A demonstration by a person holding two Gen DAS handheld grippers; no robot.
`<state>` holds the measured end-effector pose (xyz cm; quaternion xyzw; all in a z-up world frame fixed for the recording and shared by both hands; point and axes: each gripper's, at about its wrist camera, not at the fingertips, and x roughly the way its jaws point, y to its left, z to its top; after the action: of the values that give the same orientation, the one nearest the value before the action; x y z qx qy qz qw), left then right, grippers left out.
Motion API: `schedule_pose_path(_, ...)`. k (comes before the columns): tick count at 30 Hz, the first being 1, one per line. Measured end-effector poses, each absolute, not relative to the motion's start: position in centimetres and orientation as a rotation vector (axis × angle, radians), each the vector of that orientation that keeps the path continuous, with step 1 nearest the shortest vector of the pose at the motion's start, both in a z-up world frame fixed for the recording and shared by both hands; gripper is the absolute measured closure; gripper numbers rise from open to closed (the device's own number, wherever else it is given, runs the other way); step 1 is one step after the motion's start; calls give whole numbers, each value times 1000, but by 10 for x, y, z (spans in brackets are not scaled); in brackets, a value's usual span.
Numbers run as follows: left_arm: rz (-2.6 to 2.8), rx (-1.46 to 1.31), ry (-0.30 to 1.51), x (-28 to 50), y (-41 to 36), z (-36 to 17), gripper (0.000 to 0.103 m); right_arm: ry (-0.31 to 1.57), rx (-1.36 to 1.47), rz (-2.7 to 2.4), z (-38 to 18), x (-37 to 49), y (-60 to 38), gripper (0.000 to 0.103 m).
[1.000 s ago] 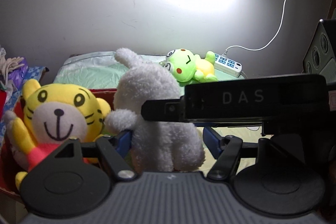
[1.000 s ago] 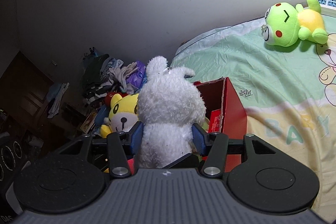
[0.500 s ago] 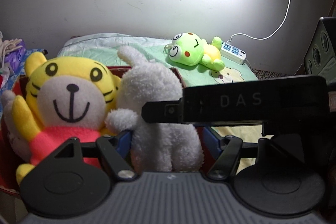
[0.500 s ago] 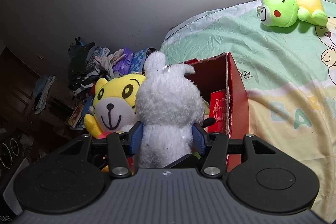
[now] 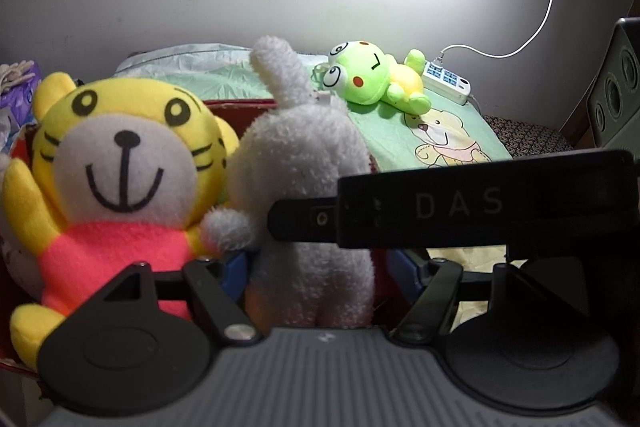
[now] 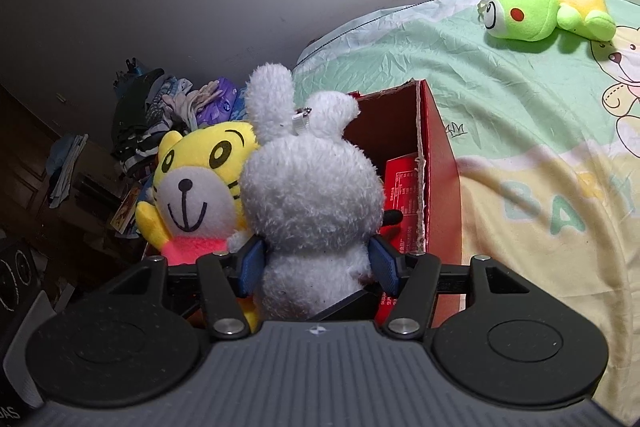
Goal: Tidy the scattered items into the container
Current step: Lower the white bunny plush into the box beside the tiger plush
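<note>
Left to right: yellow tiger plush (image 6: pixel 200 187) sits in the red cardboard box (image 6: pixel 436 163), white rabbit plush (image 6: pixel 312 195) pressed against it, lower in the box than a second ago. The box's right end stays open. Both grippers straddle the rabbit: left gripper (image 5: pixel 316 271) and right gripper (image 6: pixel 316 263) have just been opening, pads now easing off its sides. Green frog plush (image 6: pixel 536 3) lies far right on the bedsheet (image 6: pixel 500 115), well apart.

A home bedroom: bed sheet (image 6: pixel 500 99) with cartoon bears, piled clothes (image 6: pixel 160 107).
</note>
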<state>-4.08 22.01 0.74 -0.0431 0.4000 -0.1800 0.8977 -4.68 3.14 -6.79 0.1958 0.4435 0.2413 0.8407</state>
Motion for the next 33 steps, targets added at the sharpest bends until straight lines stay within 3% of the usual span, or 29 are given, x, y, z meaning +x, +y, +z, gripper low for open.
schedule_pose_path(13, -366, -81, 839, -49, 220, 8, 26, 863, 443, 472, -58, -58, 11, 41)
schedule_pose_path(23, -354, -63, 846, -61, 219, 13, 23, 784, 456, 462, -50, -63, 11, 56)
schedule_pose_path(33, -331, -68, 856, -66, 226, 13, 24, 789, 432, 461, -56, -59, 27, 54)
